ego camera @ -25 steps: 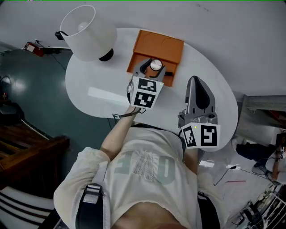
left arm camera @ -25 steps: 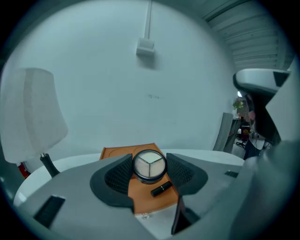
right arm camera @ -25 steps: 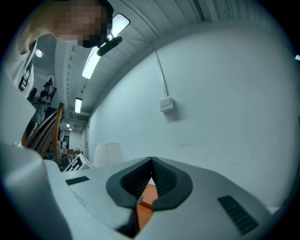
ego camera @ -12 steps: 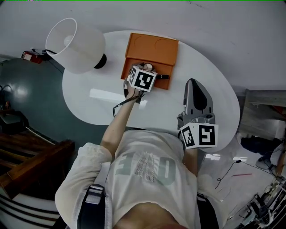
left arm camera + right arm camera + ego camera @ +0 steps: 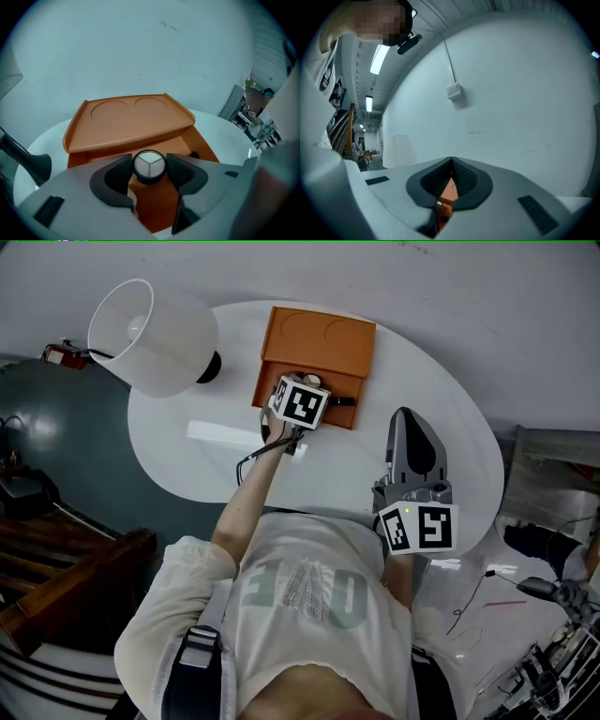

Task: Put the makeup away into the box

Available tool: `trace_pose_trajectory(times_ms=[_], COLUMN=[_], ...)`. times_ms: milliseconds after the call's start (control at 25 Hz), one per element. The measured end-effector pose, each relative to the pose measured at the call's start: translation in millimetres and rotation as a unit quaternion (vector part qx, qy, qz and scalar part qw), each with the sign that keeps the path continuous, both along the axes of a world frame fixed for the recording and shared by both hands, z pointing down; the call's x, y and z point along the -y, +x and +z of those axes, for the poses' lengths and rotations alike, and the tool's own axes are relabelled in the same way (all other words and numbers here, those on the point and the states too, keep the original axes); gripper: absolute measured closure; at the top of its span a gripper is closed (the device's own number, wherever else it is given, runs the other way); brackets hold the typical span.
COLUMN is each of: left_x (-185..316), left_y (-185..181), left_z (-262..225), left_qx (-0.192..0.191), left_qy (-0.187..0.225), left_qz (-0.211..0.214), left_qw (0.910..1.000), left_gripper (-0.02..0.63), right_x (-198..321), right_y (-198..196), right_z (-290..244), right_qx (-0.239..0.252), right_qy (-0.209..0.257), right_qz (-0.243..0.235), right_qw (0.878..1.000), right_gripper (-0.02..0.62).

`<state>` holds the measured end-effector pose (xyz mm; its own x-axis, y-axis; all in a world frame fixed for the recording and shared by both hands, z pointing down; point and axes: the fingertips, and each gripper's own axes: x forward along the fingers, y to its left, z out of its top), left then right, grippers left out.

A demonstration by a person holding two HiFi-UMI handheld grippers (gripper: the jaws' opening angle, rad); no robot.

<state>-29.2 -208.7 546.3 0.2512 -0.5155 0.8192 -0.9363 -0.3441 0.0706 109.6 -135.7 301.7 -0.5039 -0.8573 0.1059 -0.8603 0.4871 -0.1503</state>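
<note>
Nearest, at the right, the right gripper (image 5: 449,179) sits with its jaws together, empty. Farther left, the left gripper (image 5: 149,161), tilted down, is clamped on the round makeup pot (image 5: 149,167) directly over the open orange box (image 5: 199,143), whose lid stands raised beyond.

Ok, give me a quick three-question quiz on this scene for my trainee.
1. What sits between the jaws of the left hand-held gripper? A) a round jar B) a spoon C) nothing
2. True or false: the orange box has its lid closed.
3. Fill in: the right hand-held gripper has its jaws ____.
Key: 1 A; 2 false, the lid stands open; 3 shut, with nothing held.
</note>
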Motion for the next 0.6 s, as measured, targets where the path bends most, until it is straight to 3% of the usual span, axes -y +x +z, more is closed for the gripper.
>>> trace_pose_trajectory(times_ms=[160, 600], left_x=[0, -6], left_y=[5, -3], left_z=[2, -26], left_qx=[0.006, -0.028], left_qy=[0.004, 0.029], left_qz=[-0.003, -0.029], left_qw=[1.0000, 0.9988], left_gripper=[0.368, 0.349], right_x=[-4, -4], right_y=[1, -12], right_z=[-4, -8], right_qx=[0.001, 0.001], right_qy=[0.005, 0.011], right_qz=[0.000, -0.009], right_qw=[1.000, 1.000], right_gripper=[0.591, 0.591])
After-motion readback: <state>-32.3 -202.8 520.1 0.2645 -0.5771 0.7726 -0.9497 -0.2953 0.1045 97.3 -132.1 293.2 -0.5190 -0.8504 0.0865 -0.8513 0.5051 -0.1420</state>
